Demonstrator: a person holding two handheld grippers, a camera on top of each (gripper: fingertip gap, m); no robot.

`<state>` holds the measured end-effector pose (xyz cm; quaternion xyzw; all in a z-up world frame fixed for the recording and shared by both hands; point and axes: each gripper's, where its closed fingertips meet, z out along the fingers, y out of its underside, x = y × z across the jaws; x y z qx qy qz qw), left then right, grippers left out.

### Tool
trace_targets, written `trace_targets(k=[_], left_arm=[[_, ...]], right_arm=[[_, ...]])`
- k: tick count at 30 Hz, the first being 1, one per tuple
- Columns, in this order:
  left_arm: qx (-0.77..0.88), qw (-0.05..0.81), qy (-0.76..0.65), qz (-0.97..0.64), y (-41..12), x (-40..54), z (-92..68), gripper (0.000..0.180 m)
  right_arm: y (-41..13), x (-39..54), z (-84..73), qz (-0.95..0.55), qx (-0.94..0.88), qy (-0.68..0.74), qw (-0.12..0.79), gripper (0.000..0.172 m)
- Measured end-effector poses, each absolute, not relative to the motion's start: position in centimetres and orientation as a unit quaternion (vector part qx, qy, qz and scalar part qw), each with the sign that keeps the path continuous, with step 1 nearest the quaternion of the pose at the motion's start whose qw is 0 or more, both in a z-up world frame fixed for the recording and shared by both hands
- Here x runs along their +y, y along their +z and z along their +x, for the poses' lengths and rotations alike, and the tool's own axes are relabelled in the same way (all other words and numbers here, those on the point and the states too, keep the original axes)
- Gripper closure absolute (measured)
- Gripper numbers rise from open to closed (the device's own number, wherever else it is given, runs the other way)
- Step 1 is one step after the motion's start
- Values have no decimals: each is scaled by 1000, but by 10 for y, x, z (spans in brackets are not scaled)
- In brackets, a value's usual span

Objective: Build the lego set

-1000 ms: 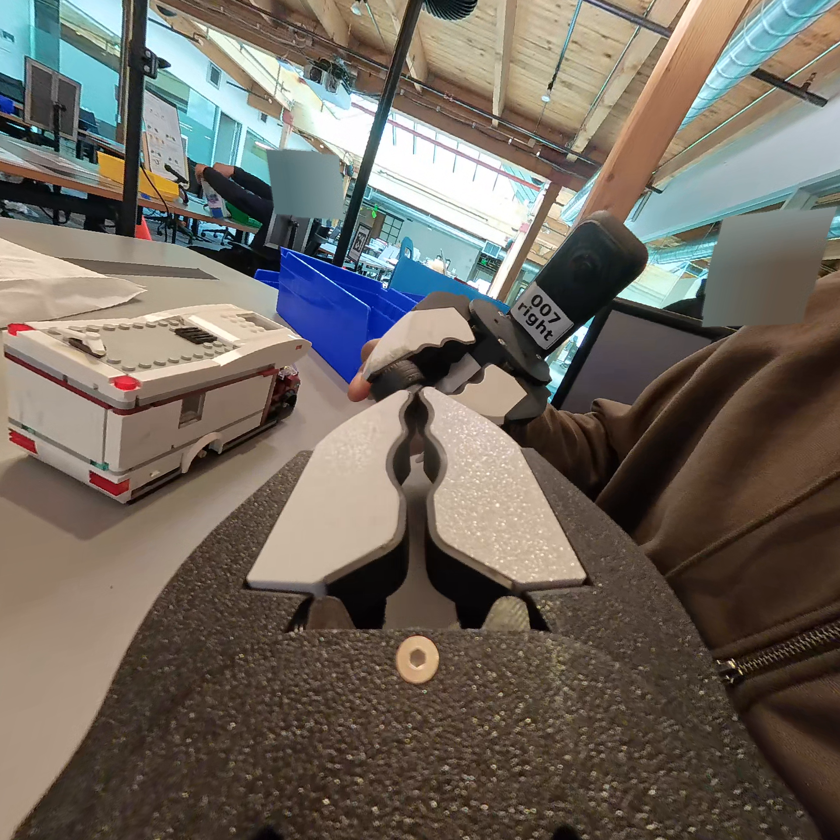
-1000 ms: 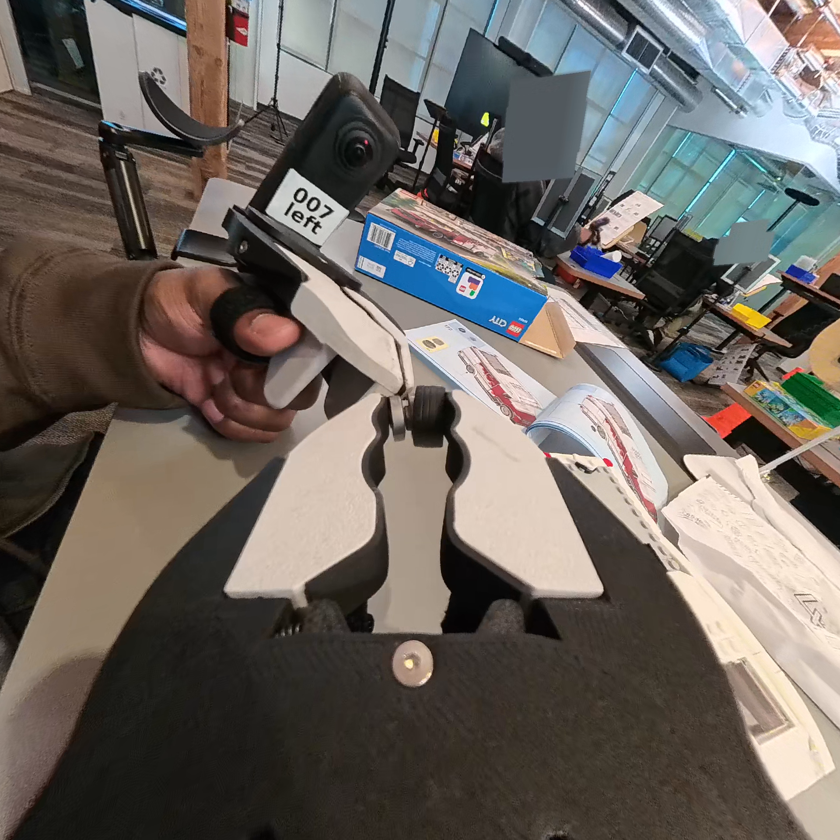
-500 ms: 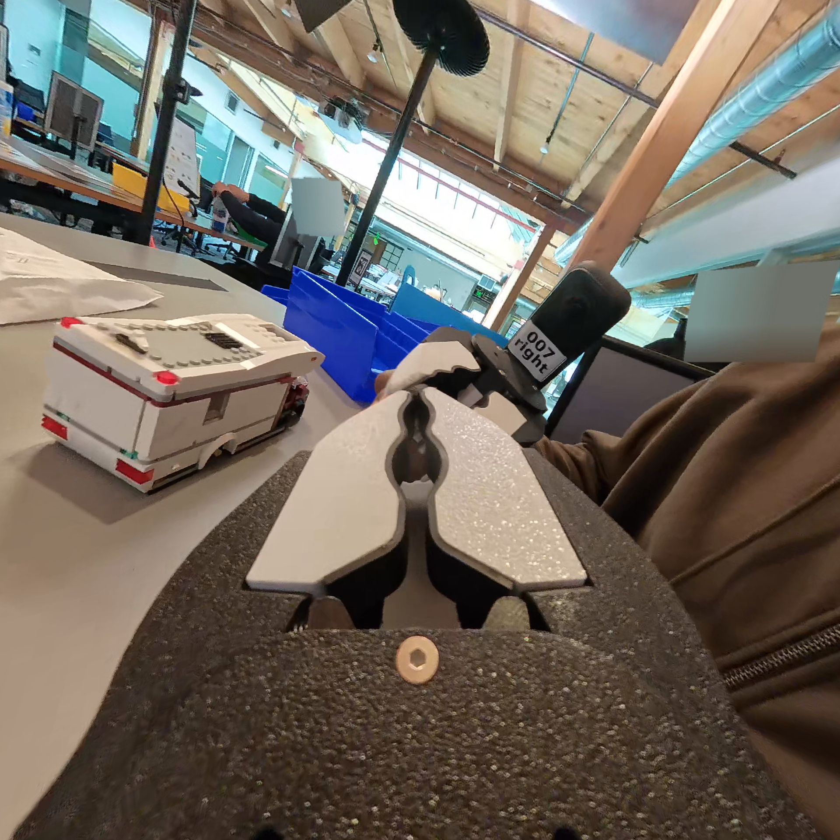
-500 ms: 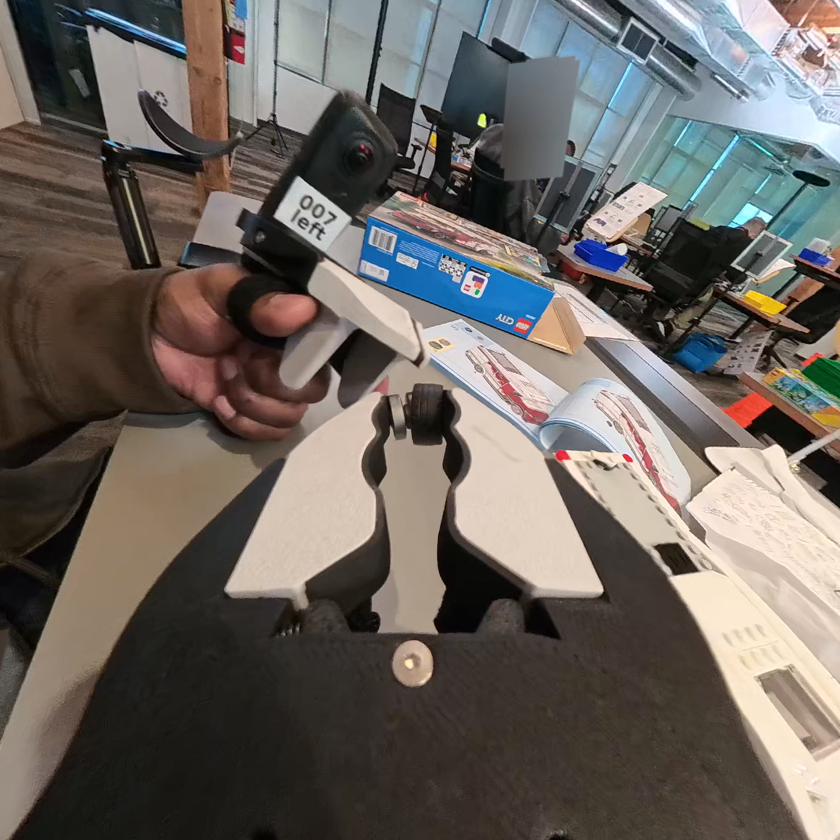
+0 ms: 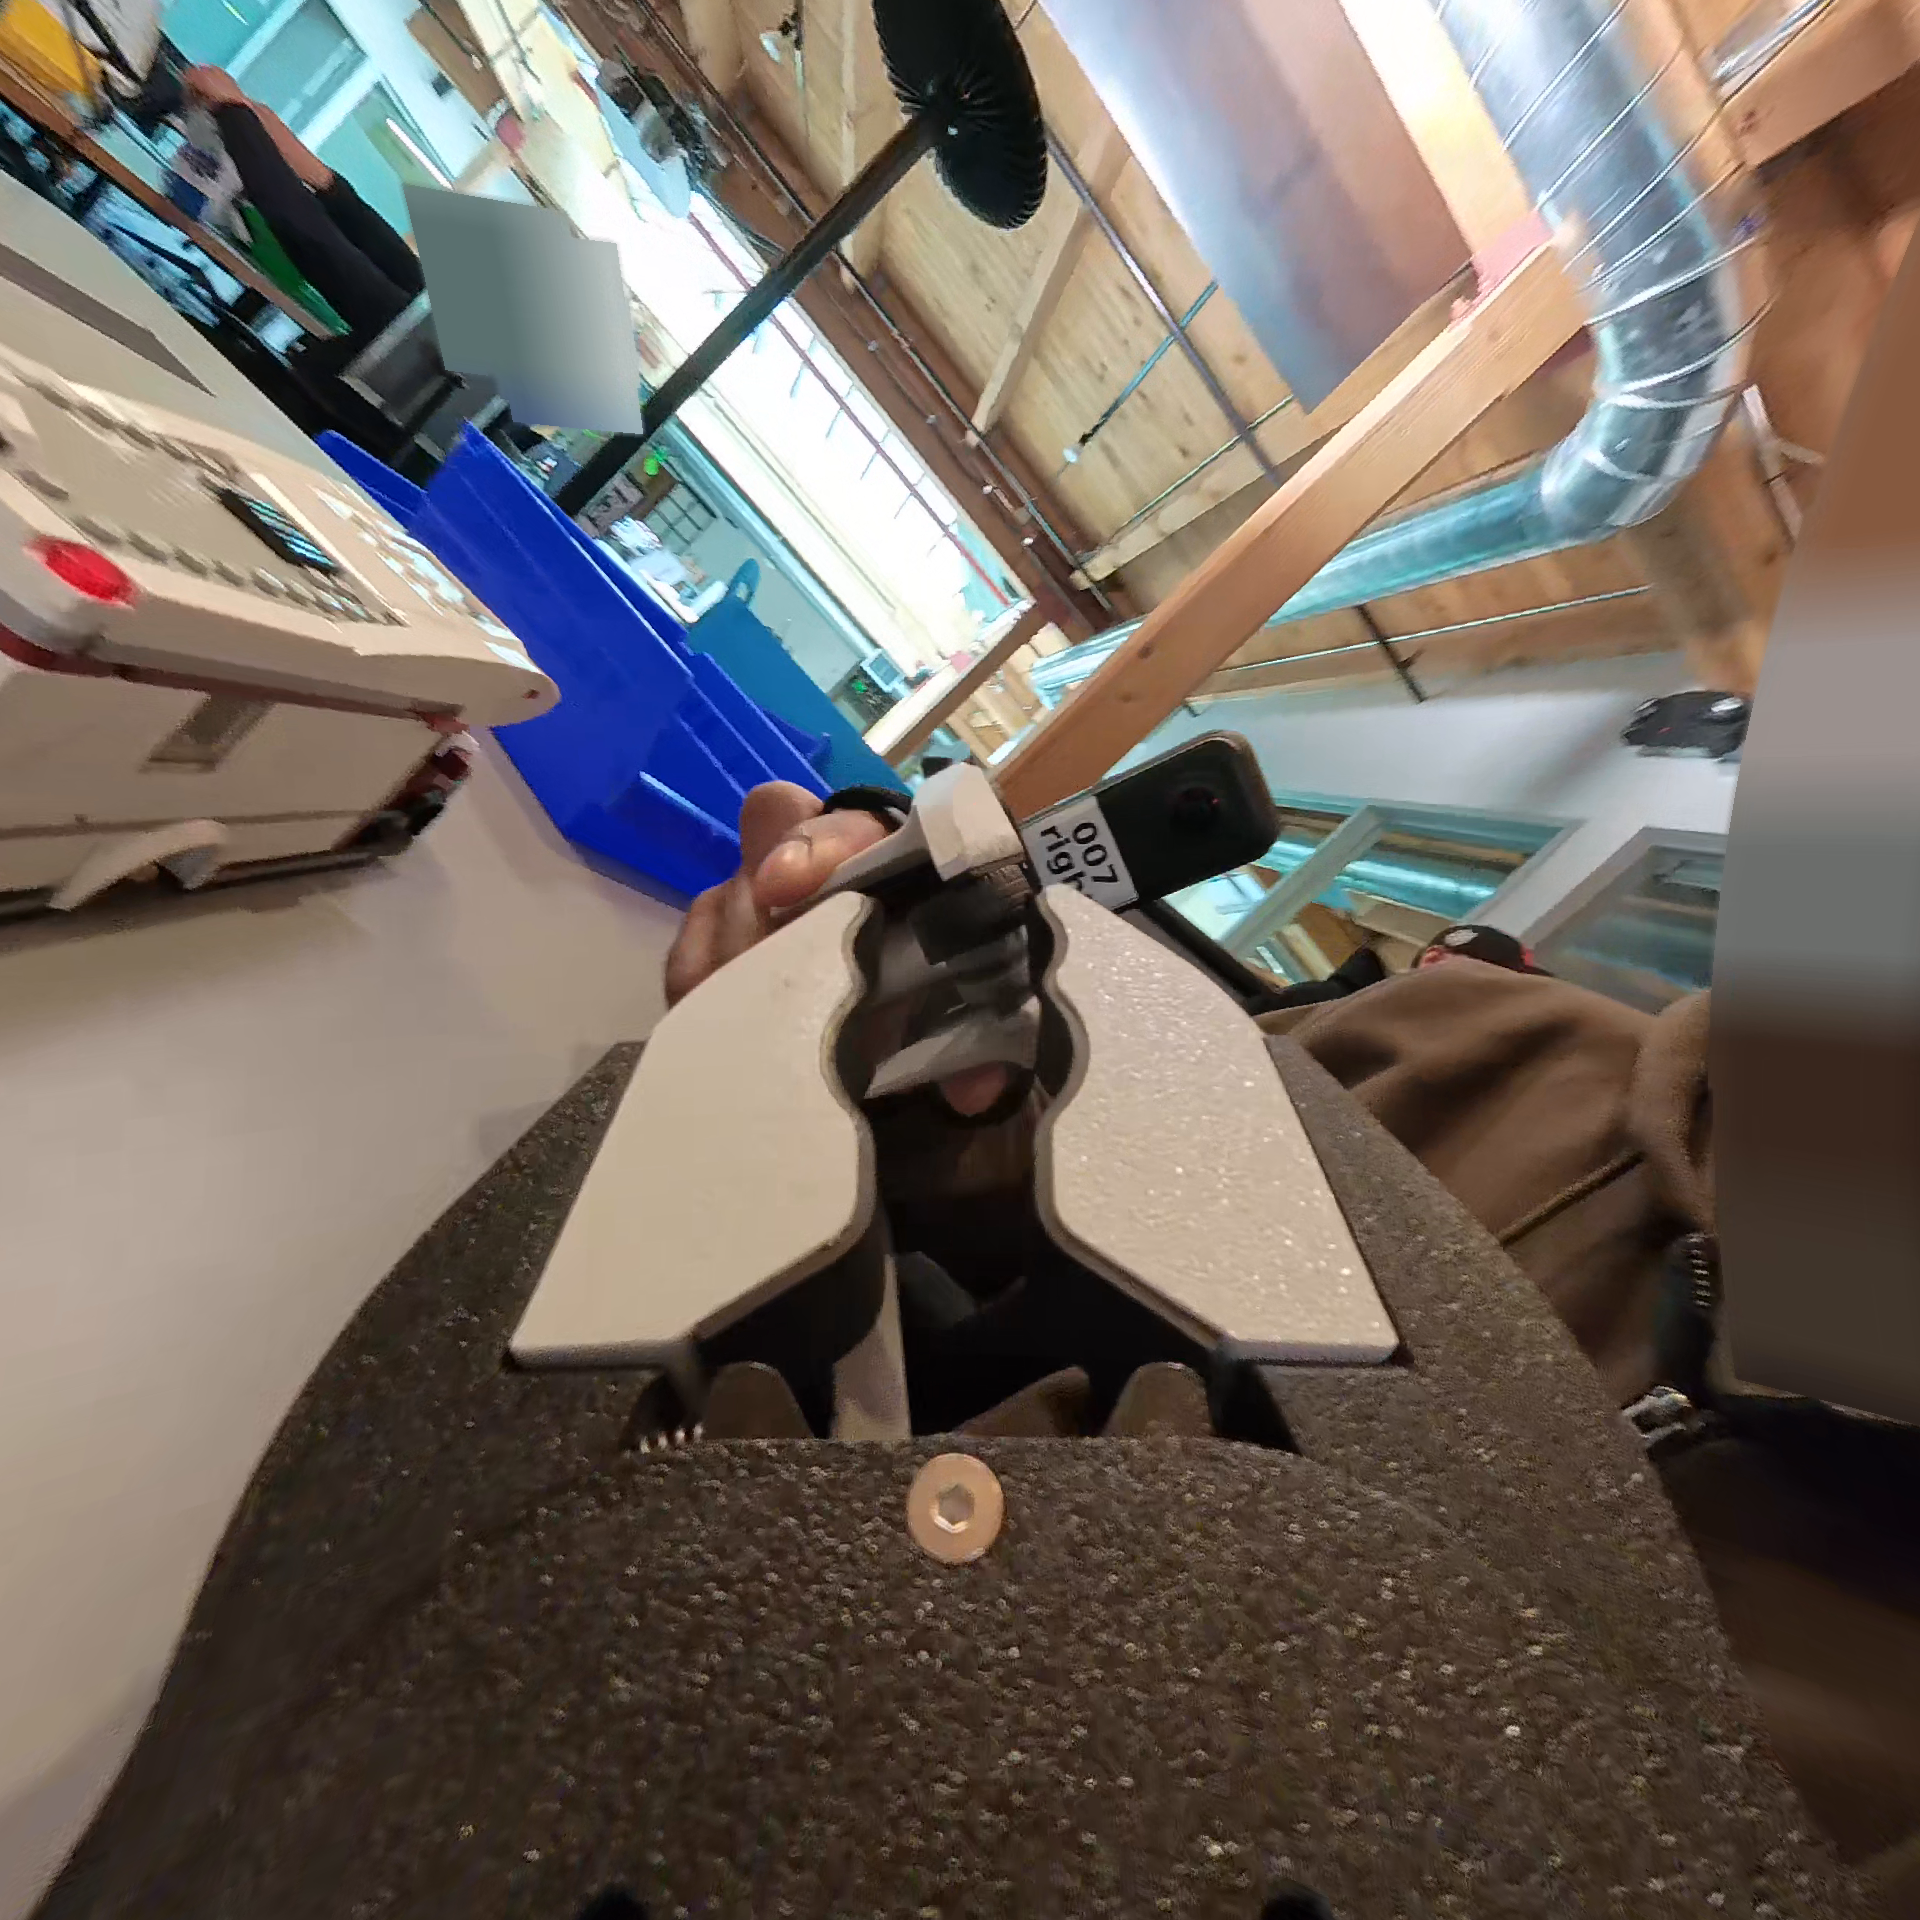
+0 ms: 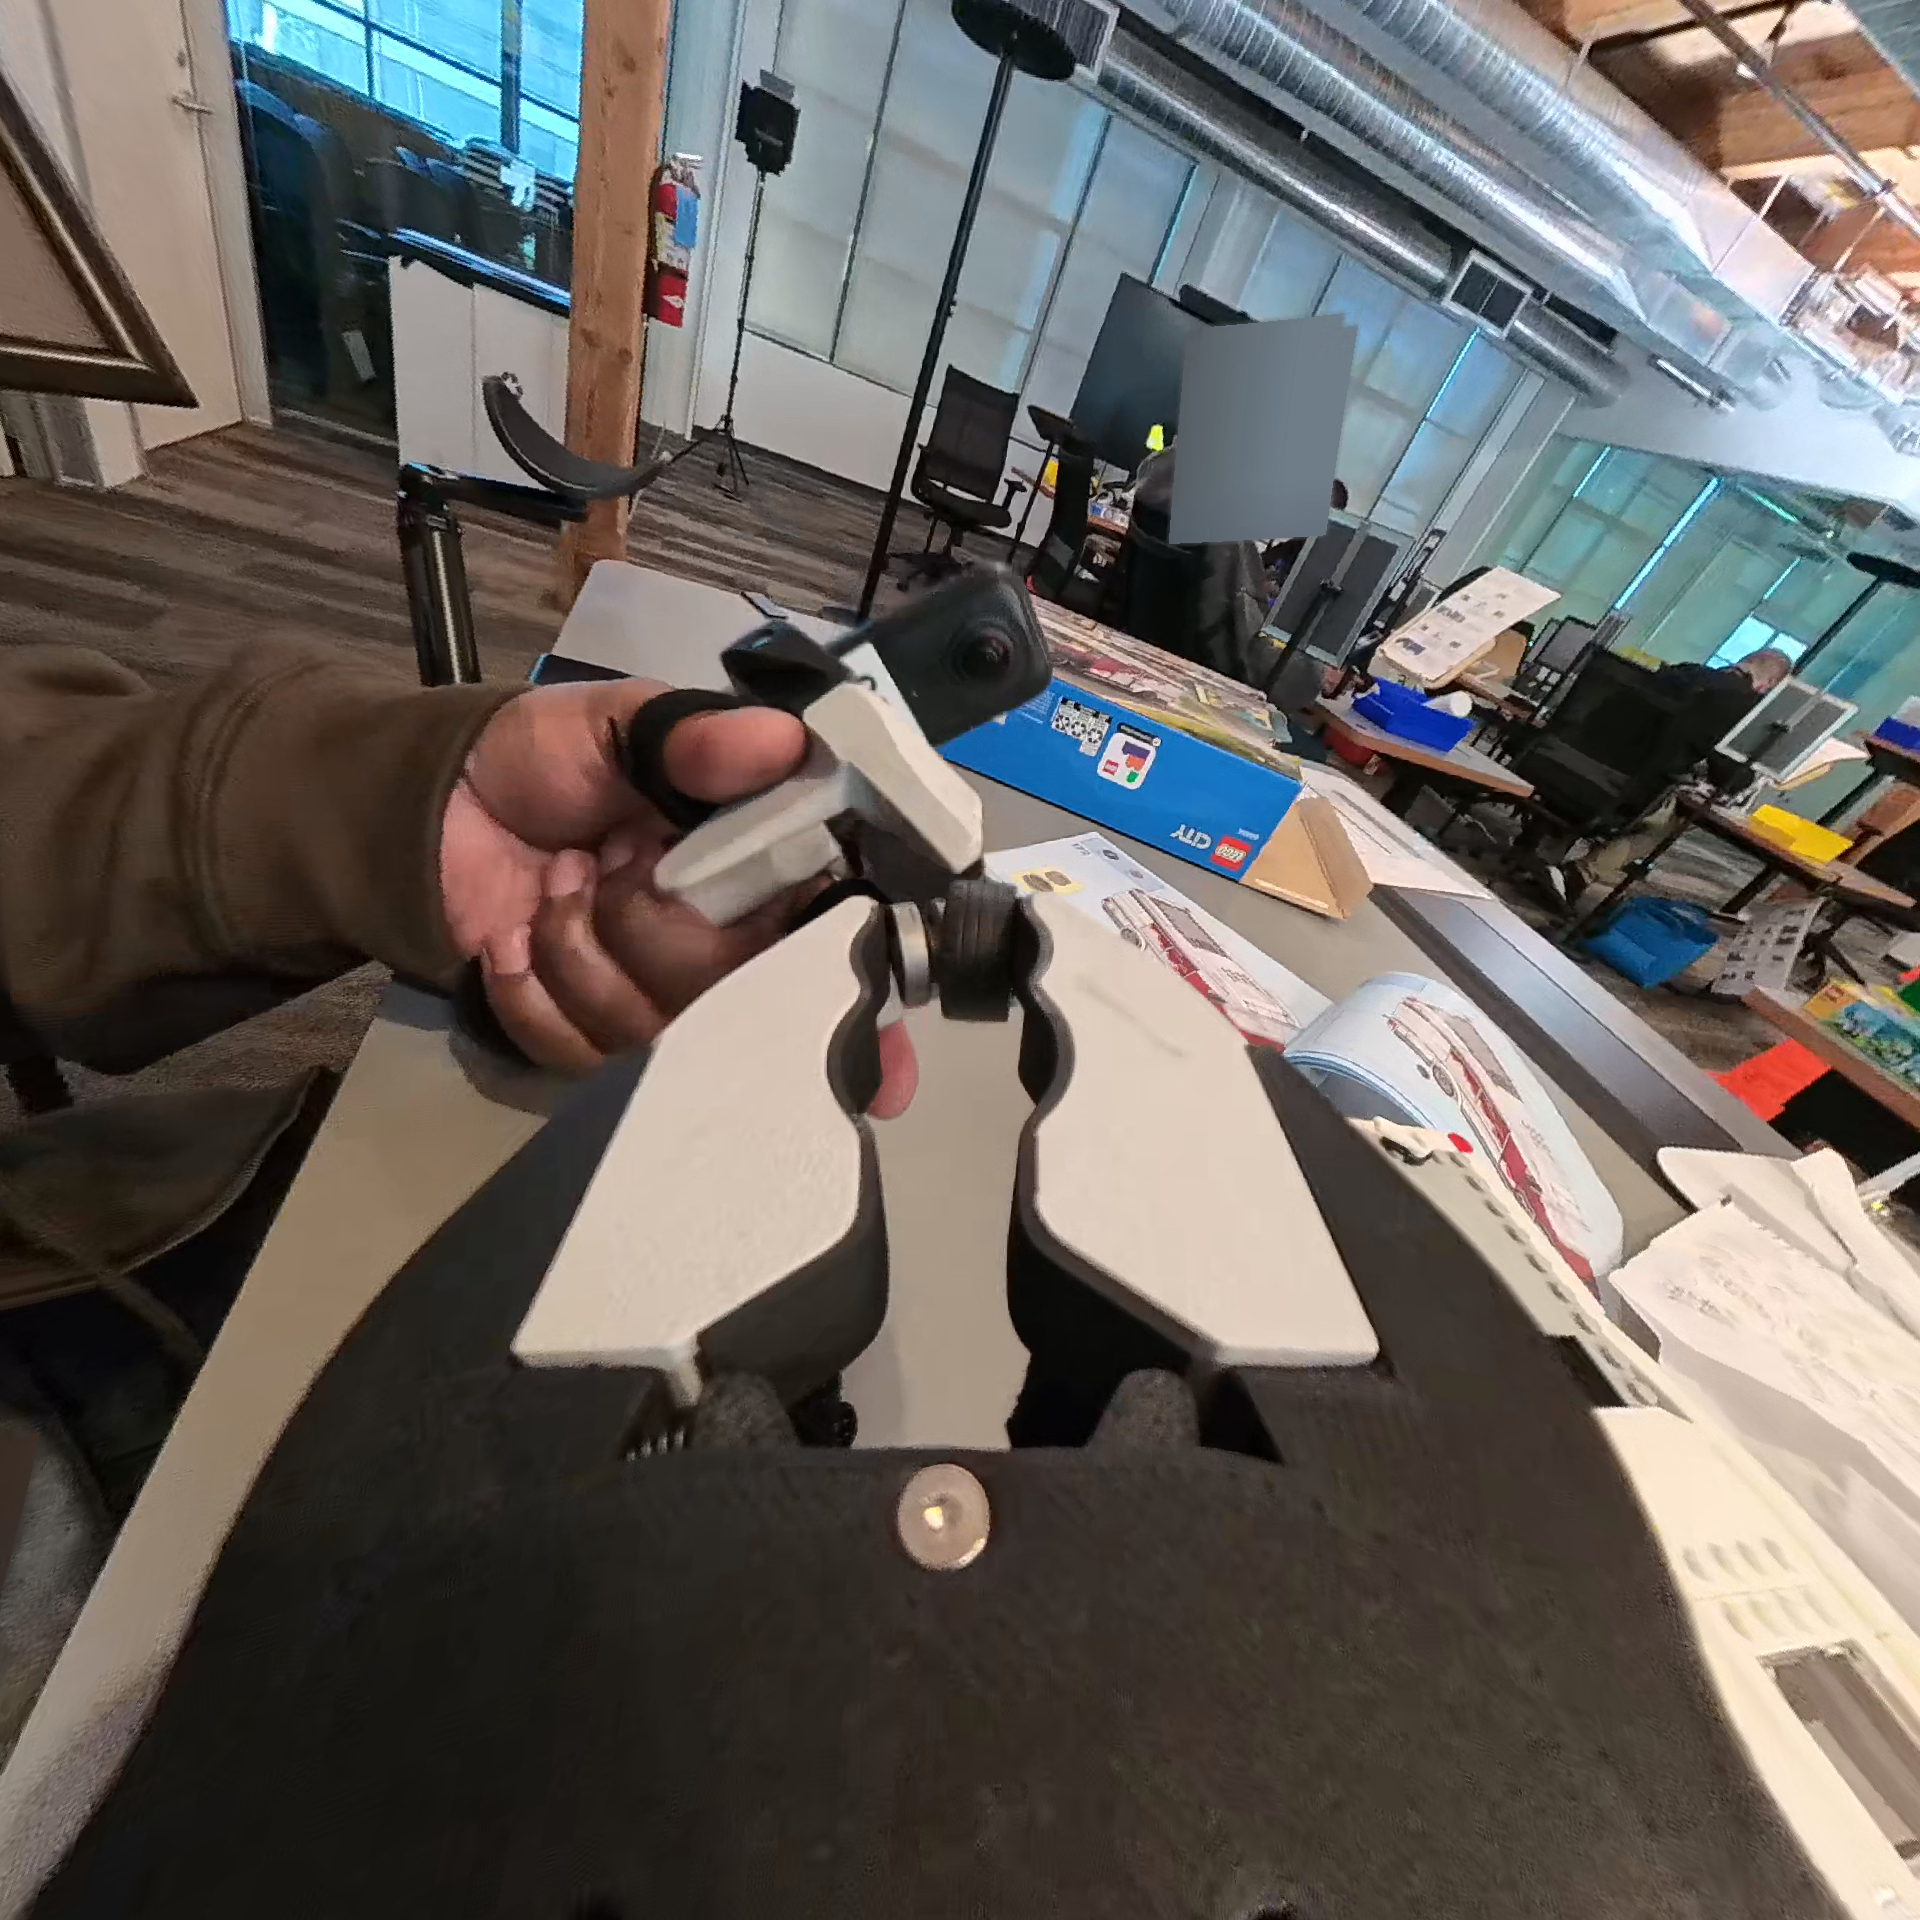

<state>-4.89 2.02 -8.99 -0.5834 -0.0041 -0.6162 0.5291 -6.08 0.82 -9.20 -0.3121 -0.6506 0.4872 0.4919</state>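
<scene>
**While my right tool grips a small wheel, my left tool stands open just beside it**

Because both tools are raised above the grey table (image 6: pixel 468 1091) and face each other, the view from each wrist is filled by the other tool. My right gripper (image 6: pixel 956 935) is narrow and holding a toy wheel piece. The piece has 2 parts on 1 short axle: a black tyre (image 6: pixel 977 961) and a grey disc (image 6: pixel 907 956). The left pad presses on the disc and the right pad presses on the tyre. The axle therefore runs straight across, from one finger to the other.

My left gripper (image 6: pixel 883 842) sits just above and to the left of the wheel in the right wrist view, tilted down toward it. Its 2 white fingers (image 6: pixel 904 758) are parted and nothing is between them. They are very close to the wheel, but I cannot tell whether they touch it. The left wrist view also shows these fingers apart, with the right tool's tips seen through the gap.

The left tool is the free one nearest the wheel. A white toy camper (image 5: pixel 208 665) and a blue bin (image 5: pixel 623 665) stand on the table off to one side. A blue box (image 6: pixel 1122 769) and an open booklet (image 6: pixel 1195 956) lie beyond the wheel.
</scene>
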Motion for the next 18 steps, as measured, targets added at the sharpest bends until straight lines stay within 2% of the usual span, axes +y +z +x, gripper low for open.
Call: trace_targets(k=[3, 6, 8, 10, 13, 18], left_arm=[[-13, 510, -644, -570, -89, 21, -44, 142], [-14, 493, -660, -566, -90, 21, -36, 139], [-10, 484, -667, -566, -90, 21, -31, 142], [-12, 489, -678, -549, -86, 20, -31, 154], [-32, 493, -675, -548, -88, 25, -34, 154], [-48, 505, -654, -562, -92, 28, -39, 155]], right_arm=[[-91, 8, -60, -305, -653, 484, 496, 149], [-91, 5, -60, -298, -654, 483, 500, 149], [-91, 3, -60, -292, -657, 483, 500, 150], [-93, 4, -61, -293, -658, 477, 503, 149], [-94, 9, -63, -304, -655, 466, 511, 149], [-94, 16, -66, -308, -659, 411, 549, 139]])
